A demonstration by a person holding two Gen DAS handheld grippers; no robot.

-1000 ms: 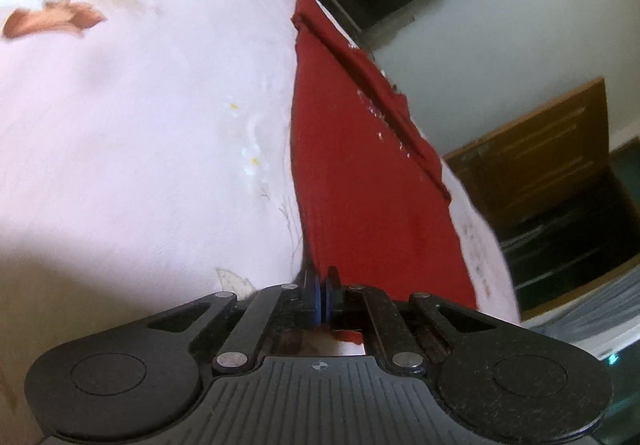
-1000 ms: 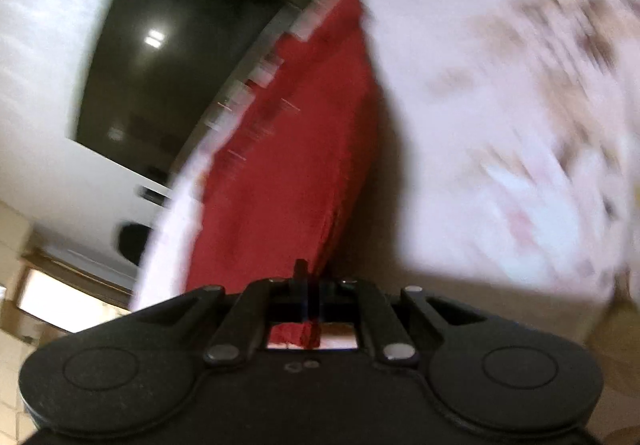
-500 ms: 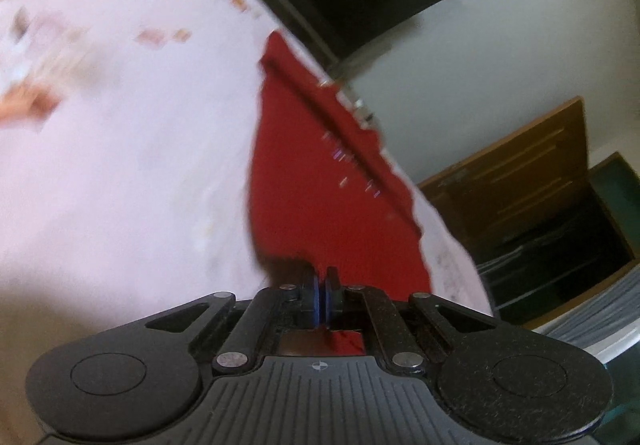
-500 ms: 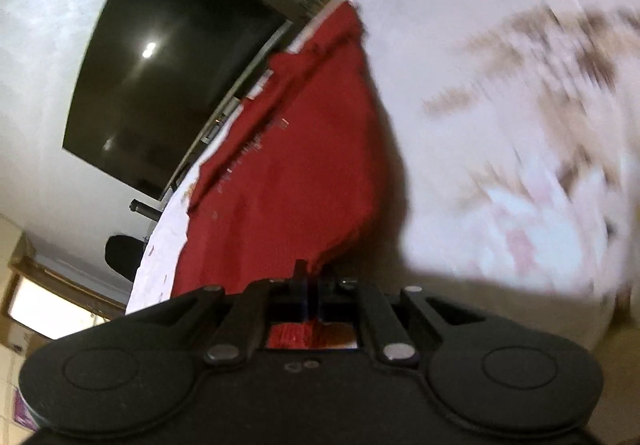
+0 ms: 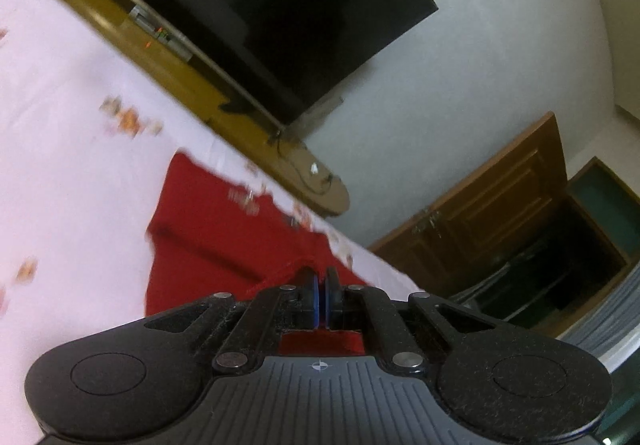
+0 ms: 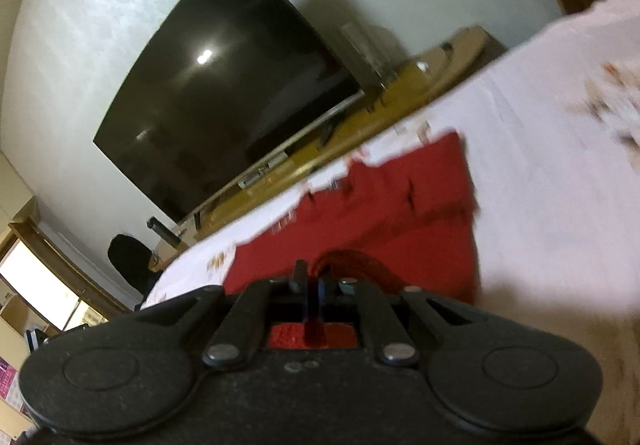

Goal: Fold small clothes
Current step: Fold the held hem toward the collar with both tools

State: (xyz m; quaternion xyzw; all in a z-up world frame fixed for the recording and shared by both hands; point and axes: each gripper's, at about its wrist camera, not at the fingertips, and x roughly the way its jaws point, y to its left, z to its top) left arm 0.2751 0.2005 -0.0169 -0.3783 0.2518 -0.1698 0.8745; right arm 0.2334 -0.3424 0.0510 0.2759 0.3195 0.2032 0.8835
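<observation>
Both tongs clamped tight on the near hem of the red garment (image 5: 224,229), one corner each: left gripper (image 5: 320,285) pinches cloth between its blue pads, right gripper (image 6: 312,285) likewise, red fabric bunched at its tips and showing under both jaws. The garment's far part lies flat on the pale floral bedsheet (image 5: 72,125), reaching nearly to the bed's far edge, the side facing the television (image 6: 224,101). Near hem is lifted off the sheet. Long axis runs from the tongs straight away toward the television; both hands sit level at the near end, neither nearer. Judgement: the fold turns on carrying the held hem forward over the flat part to meet the far hem. Little sheet is left beyond that hem before the edge and the wooden shelf (image 5: 192,85) below the television, so overshoot risks dropping cloth off the bed. Open sheet lies to both sides.
</observation>
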